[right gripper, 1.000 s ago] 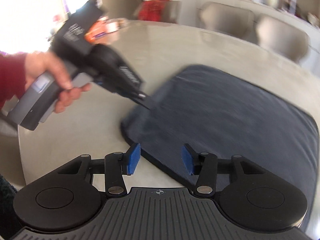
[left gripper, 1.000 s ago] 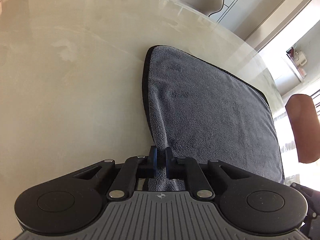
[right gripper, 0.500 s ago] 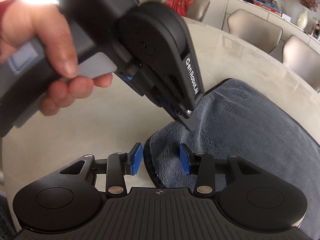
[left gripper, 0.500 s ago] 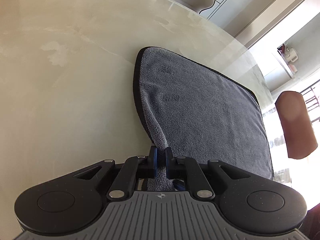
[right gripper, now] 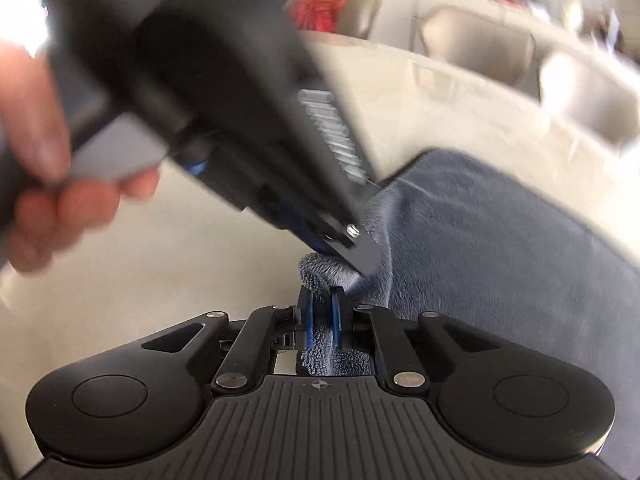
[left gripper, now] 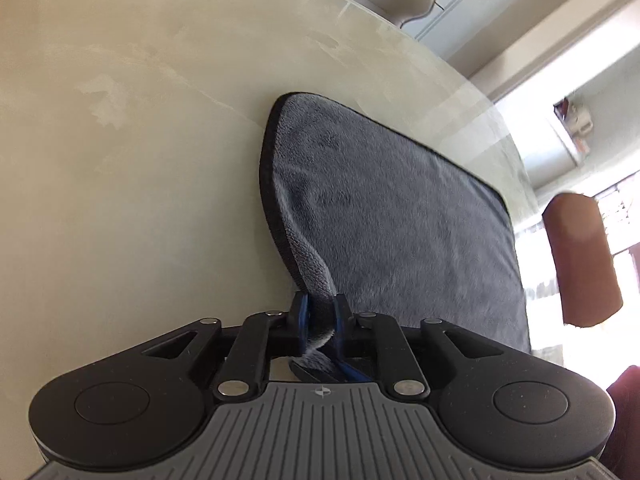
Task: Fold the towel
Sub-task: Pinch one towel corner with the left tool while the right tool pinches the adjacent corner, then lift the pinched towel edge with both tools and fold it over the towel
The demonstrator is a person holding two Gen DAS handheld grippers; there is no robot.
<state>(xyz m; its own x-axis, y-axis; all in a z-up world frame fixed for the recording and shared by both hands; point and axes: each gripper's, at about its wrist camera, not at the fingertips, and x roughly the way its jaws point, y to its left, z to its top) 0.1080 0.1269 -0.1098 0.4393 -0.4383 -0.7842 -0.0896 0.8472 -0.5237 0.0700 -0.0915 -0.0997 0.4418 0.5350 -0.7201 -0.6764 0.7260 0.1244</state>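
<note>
Broadly, the bench [left gripper: 132, 184] is a pale, glossy round top, with the grey towel [left gripper: 400, 216] lying mostly flat on it and one near corner pulled up off the surface. Chairs [right gripper: 480, 46] stand beyond the far rim; one has something red on it, too blurred to name. Left claw [left gripper: 320, 322]: jaws closed on the raised corner, a wedge of pile pinched between the blue pads [left gripper: 304, 320]. Right claw [right gripper: 321, 320]: also closed on towel, fabric bunched between its pads and spilling behind them. In the right view the left claw [right gripper: 348, 250] sits just above and nearly touching the right one, so both grips crowd the same corner. Judgement: the step is securing the near edge for the first fold, and little of the task is done, the cloth still spread in a single layer. To do it well, one claw should probably slide along the hem to the other near corner, keeping the edge taut without dragging the whole towel. Lift both corners level, carry them over to the far edge, and line up the black piping before letting go. Plush pile grips well but bunches; a shallow pinch risks slipping.
</note>
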